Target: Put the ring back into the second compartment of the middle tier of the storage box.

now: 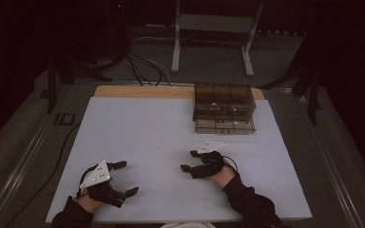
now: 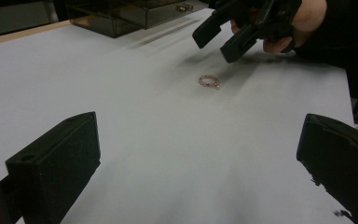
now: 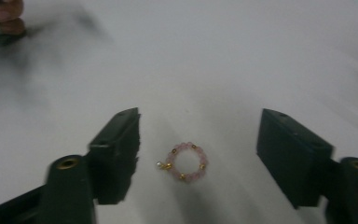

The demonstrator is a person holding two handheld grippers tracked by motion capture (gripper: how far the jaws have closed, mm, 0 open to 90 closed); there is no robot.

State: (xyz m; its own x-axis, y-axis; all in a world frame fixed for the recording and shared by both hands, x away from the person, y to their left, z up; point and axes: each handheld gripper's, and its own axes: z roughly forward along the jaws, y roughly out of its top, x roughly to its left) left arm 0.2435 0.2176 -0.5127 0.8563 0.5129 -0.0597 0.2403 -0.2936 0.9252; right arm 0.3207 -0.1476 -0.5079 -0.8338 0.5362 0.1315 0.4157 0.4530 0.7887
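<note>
Between the right gripper's (image 3: pixel 198 154) wide-spread black jaws lies a small pink beaded ring with gold spacers (image 3: pixel 185 162), flat on the white table sheet (image 1: pixel 138 128), untouched. Well apart, the left gripper (image 1: pixel 123 178) gapes open, grasping nothing.

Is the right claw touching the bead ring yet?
Apart. In the right gripper view the right claw is open with white table showing between each jaw and the bead ring; the left gripper view also shows the claw above the ring.
</note>
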